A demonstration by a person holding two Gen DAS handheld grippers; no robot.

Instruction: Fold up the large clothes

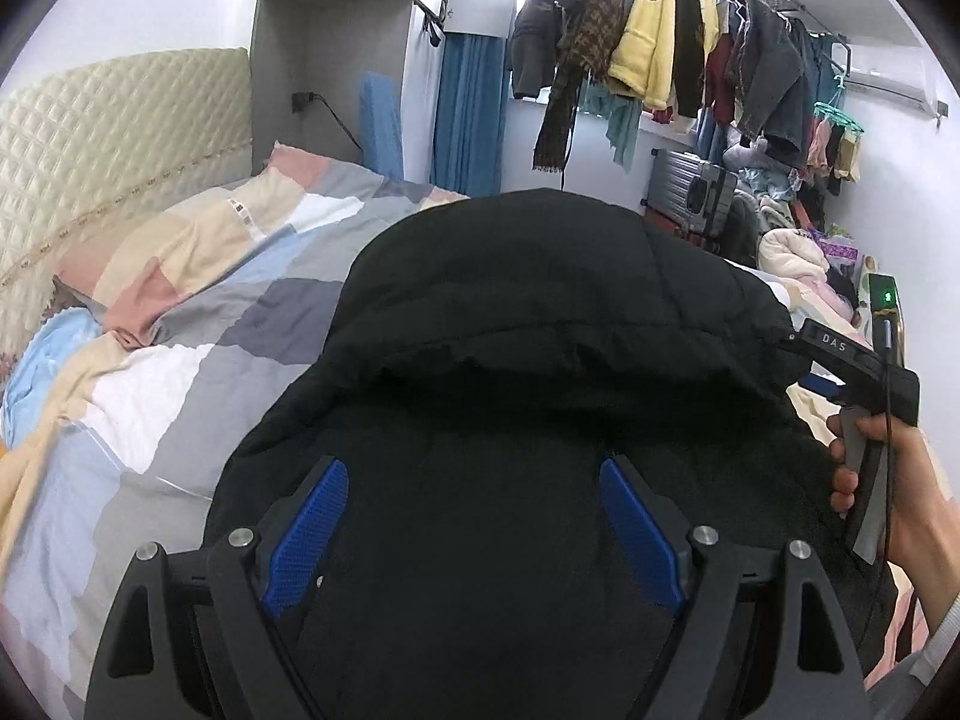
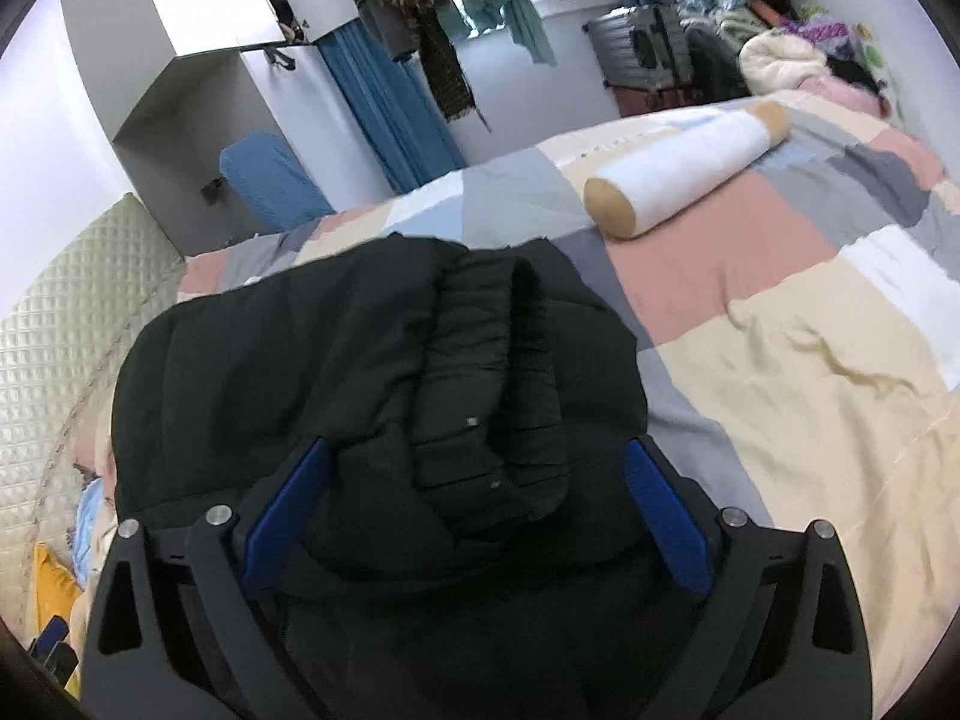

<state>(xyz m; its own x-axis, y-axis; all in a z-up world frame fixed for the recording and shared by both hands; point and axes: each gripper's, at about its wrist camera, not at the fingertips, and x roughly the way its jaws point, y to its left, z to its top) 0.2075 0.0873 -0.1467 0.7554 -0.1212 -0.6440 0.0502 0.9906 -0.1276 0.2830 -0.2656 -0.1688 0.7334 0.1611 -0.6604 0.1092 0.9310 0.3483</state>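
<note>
A bulky black padded jacket (image 1: 540, 312) lies bunched on the patchwork quilt (image 1: 180, 348) of a bed. In the right wrist view its folded edge (image 2: 480, 384) forms a thick roll on top. My left gripper (image 1: 474, 528) hovers low over the jacket, jaws wide apart, and its blue pads (image 1: 309, 534) do not pinch the cloth. My right gripper (image 2: 477, 516) straddles the roll, also wide, with the fabric filling the gap between its pads (image 2: 666, 528). A hand (image 1: 900, 480) holding the right gripper's handle shows at the left view's right edge; the jacket hides that gripper's tips there.
A white and tan bolster (image 2: 684, 174) lies across the far side of the bed. A quilted headboard (image 1: 108, 138) stands at the left. A rail of hanging clothes (image 1: 648, 42), a grey suitcase (image 1: 690, 192) and a heap of garments (image 1: 792, 252) stand beyond the bed.
</note>
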